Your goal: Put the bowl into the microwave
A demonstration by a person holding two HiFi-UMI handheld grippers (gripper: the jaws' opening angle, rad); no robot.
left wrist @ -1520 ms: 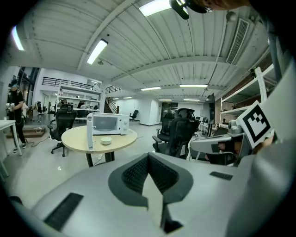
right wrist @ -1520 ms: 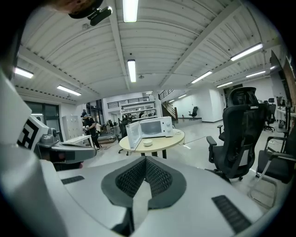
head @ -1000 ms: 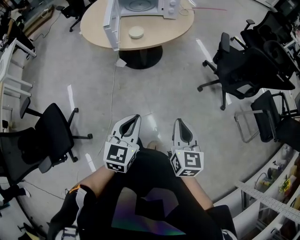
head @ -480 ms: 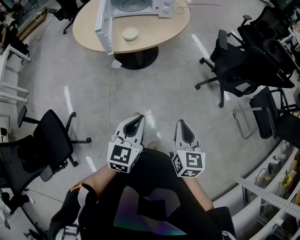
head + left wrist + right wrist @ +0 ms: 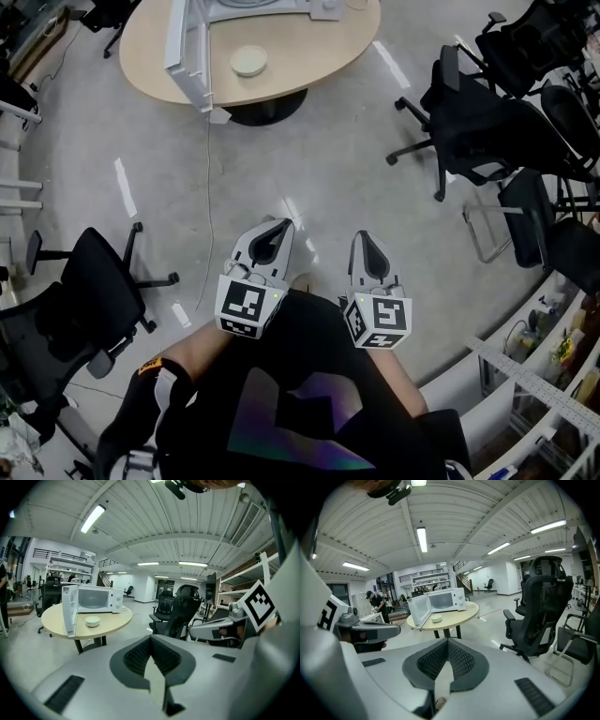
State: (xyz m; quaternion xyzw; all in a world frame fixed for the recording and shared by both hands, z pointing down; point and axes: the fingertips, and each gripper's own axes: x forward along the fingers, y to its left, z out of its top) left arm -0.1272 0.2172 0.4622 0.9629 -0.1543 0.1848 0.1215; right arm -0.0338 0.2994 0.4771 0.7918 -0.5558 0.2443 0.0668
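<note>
A small pale bowl (image 5: 249, 60) sits on the round wooden table (image 5: 319, 47), just in front of the white microwave (image 5: 253, 7), whose door (image 5: 185, 47) stands wide open. Both gripper views show the same bowl (image 5: 92, 620) (image 5: 436, 618) and microwave (image 5: 96, 599) (image 5: 443, 600) several steps away. My left gripper (image 5: 279, 228) and right gripper (image 5: 361, 238) are held close to the person's body over bare floor. Each is shut with nothing between its jaws. The left gripper (image 5: 151, 637) and the right gripper (image 5: 447, 641) both point toward the table.
Black office chairs stand at the right (image 5: 487, 131) and at the left (image 5: 94, 281). A cable (image 5: 208, 206) runs from the table down across the grey floor. Shelving (image 5: 544, 375) lines the lower right. A person (image 5: 375, 603) stands far behind the table.
The table, bowl and microwave have slid toward the top of the head view. Both grippers stay shut in the same pose by the body.
</note>
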